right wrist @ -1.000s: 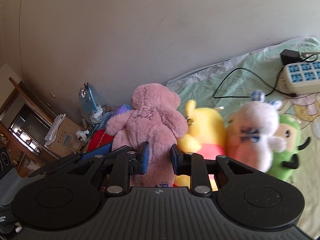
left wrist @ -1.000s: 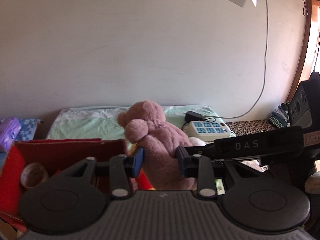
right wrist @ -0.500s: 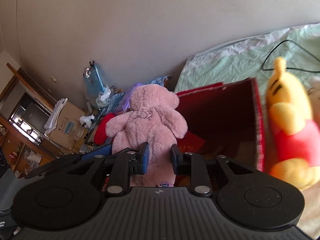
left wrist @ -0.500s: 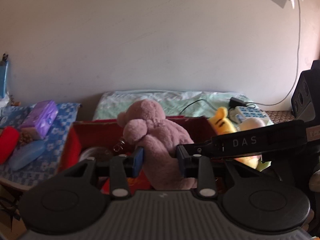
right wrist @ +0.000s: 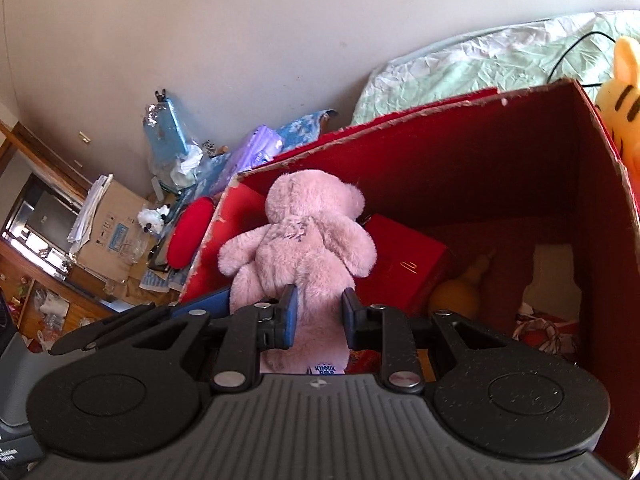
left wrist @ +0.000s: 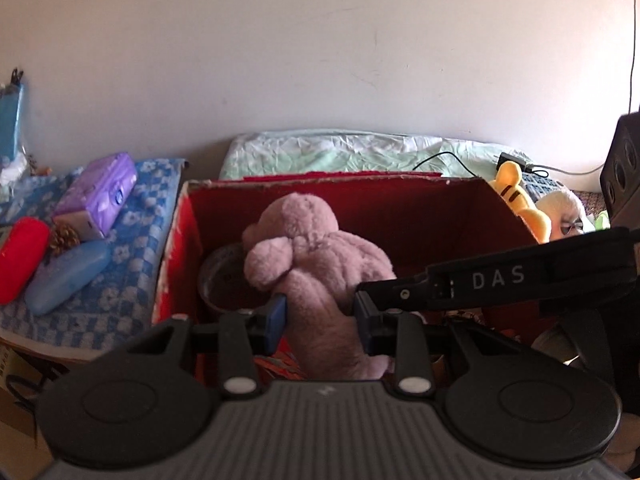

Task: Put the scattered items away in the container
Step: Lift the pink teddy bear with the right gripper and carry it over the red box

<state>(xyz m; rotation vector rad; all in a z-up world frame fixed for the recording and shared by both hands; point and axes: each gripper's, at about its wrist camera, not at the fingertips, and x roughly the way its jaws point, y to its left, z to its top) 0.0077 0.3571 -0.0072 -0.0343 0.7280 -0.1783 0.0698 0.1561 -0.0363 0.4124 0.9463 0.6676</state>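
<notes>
Both tools (left wrist: 320, 322) clamped on pink bear (left wrist: 320, 248)

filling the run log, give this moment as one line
left tongs: shut on pink bear | right tongs: shut on pink bear | bear over red box | not released

Bed (left wrist: 344, 152) and side surface

Red box (left wrist: 400, 208), yellow plush (left wrist: 516, 196) on the bed; purple pack (left wrist: 100, 192), blue case (left wrist: 68, 276) on the checked cloth (left wrist: 132, 248).

Inside the red box (right wrist: 500, 168) the right half stood mostly free; a red case (right wrist: 400, 268) and a tape roll (left wrist: 224, 276) crowded the left side.
</notes>
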